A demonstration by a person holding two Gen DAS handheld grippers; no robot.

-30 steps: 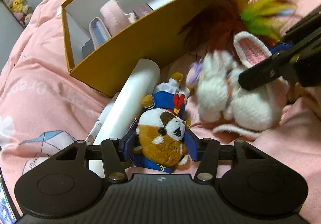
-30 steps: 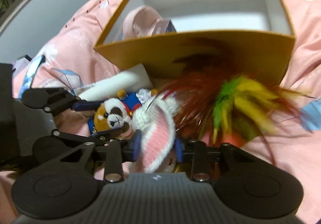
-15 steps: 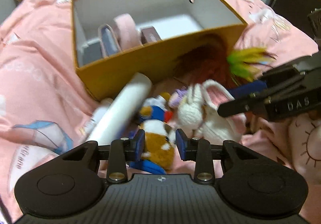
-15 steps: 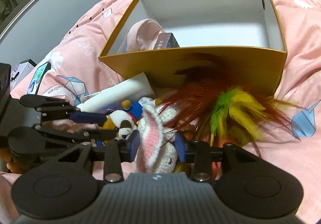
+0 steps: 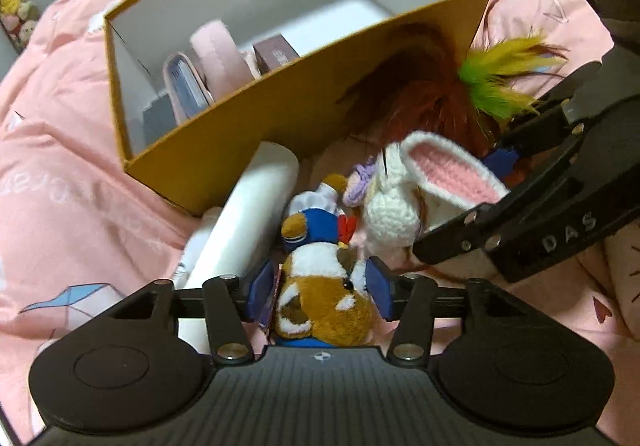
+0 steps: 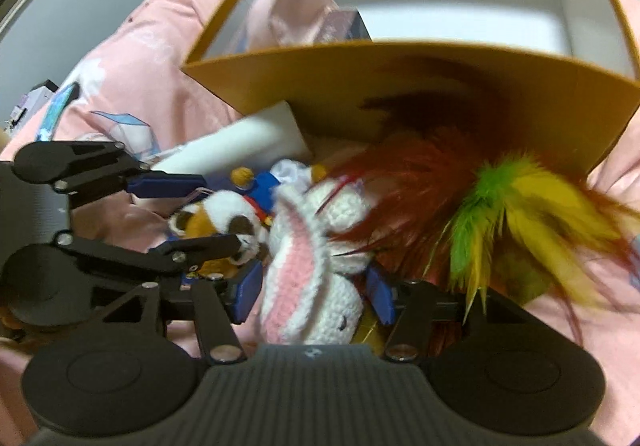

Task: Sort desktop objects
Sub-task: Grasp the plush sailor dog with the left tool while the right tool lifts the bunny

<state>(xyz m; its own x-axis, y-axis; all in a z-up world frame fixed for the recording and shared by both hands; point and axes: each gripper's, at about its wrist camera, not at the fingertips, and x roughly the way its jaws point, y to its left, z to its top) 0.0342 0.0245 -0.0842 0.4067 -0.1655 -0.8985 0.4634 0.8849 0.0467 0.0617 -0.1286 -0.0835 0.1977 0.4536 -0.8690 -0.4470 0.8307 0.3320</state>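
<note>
A brown-and-white plush dog (image 5: 320, 298) in a blue sailor suit lies on the pink bedding, its head between the blue pads of my left gripper (image 5: 320, 292). Those jaws are opening and stand just at its fur. A white crochet rabbit (image 6: 316, 286) with pink ears lies beside it, between the pads of my right gripper (image 6: 312, 292), whose jaws are also opening with small gaps on both sides. From the left wrist, the right gripper (image 5: 460, 202) straddles the rabbit (image 5: 400, 206). The left gripper (image 6: 200, 214) shows at the left of the right wrist view.
A mustard box (image 5: 240, 134) with a white inside stands just behind the toys, holding a pink pouch (image 5: 216, 58), a small brown carton (image 5: 276, 54) and a flat case (image 5: 184, 82). A white tube (image 5: 248, 226) leans at its wall. A red, green and yellow feather toy (image 6: 500, 206) lies right of the rabbit.
The left jaws narrowed above the dog, then widened around its head again. The right jaws spread from a tight hold on the rabbit's ear and sank closer over the rabbit.
</note>
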